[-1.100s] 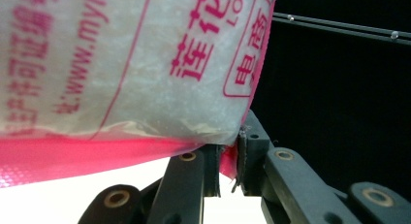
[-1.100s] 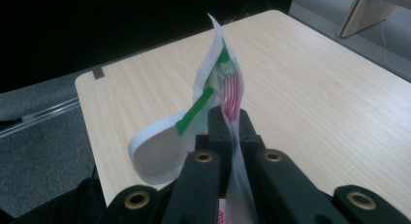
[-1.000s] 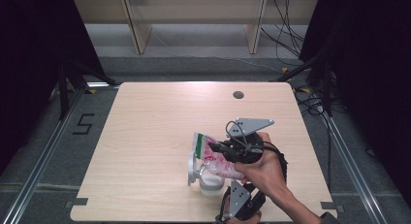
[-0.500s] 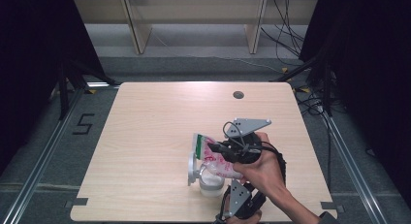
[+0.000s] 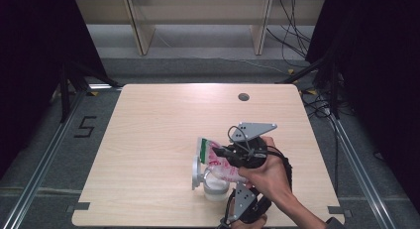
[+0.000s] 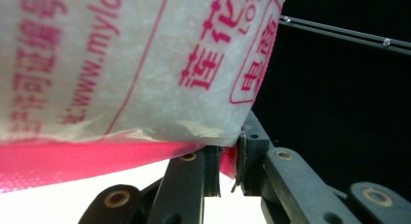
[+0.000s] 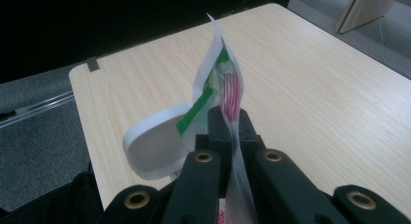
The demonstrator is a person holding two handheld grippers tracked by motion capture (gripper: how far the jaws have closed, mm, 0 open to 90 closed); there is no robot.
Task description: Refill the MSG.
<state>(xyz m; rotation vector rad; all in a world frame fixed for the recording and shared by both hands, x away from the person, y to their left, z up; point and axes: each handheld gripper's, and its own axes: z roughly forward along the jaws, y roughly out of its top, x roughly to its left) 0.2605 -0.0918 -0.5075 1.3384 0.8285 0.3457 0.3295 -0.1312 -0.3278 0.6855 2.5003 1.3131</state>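
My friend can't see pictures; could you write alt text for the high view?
Two hand-held grippers, the right gripper and the left gripper, hold a pink-printed plastic bag tilted over a white jar near the front edge of a wooden table.

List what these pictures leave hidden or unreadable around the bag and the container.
- High view: the container's contents, under the bag.
- Left gripper view: the bag's print, blurred and cut by the frame.
- High view: the left gripper, jaw tips behind its grey plate.
- Right gripper view: the container's body, behind the right gripper; its lid shows.
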